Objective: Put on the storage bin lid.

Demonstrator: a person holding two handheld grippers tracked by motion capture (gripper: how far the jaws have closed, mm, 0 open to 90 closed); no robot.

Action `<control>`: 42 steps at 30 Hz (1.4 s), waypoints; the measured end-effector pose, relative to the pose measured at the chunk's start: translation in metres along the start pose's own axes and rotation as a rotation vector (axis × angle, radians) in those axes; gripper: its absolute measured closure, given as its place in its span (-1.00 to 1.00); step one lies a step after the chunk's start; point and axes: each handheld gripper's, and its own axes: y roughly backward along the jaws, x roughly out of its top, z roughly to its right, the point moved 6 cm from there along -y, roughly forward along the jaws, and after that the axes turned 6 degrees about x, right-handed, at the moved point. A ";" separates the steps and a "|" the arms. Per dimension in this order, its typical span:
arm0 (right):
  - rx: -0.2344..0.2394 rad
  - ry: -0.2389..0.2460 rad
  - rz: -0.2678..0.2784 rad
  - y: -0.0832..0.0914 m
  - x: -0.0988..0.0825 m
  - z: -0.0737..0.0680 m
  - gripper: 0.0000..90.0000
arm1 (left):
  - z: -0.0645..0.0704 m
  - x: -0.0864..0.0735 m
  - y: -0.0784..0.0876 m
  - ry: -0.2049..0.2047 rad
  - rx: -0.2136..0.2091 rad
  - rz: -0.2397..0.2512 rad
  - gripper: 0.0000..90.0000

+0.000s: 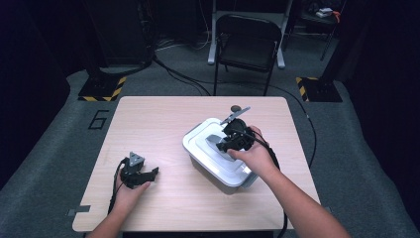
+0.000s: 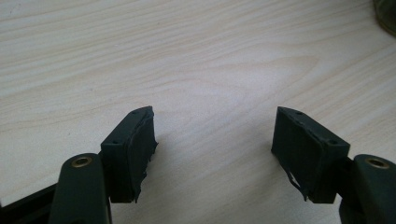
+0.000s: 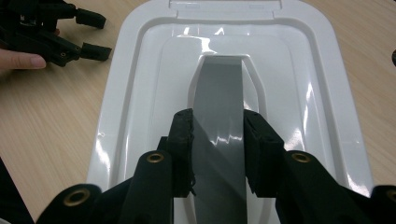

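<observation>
My right gripper point(image 3: 218, 149) is clamped on the grey handle point(image 3: 219, 116) recessed in the white lid point(image 3: 140, 84) of the storage box point(image 1: 198, 163); both pads press against the handle's two sides. The box sits on the wooden table point(image 1: 163, 114), toward its right half, with the lid seated flat on the box rim. My left gripper point(image 1: 140, 173) rests on the table to the left of the box and well apart from it, jaws spread with nothing between them and bare wood beneath.

Step in hand, as I judge it: handle grasp complete, lid not yet raised.

Next move: lift the lid straight up from the box, keeping the grip firm so the smooth handle does not slip. If the box rises with the lid, bring my left gripper against the box wall to steady it.
</observation>
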 end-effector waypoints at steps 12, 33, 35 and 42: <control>0.004 -0.003 0.030 0.002 -0.002 0.003 0.19 | 0.000 0.000 0.000 0.001 0.000 0.000 -0.34; -0.027 -0.046 0.112 0.037 -0.006 0.022 -0.05 | 0.000 0.000 0.000 0.000 0.000 0.000 -0.33; -0.038 -0.055 0.123 0.041 -0.007 0.026 -0.05 | 0.000 0.000 0.000 0.000 0.000 0.000 -0.34; -0.101 -0.096 0.138 0.052 -0.018 0.042 -0.06 | 0.000 0.000 0.000 0.001 0.000 0.000 -0.34</control>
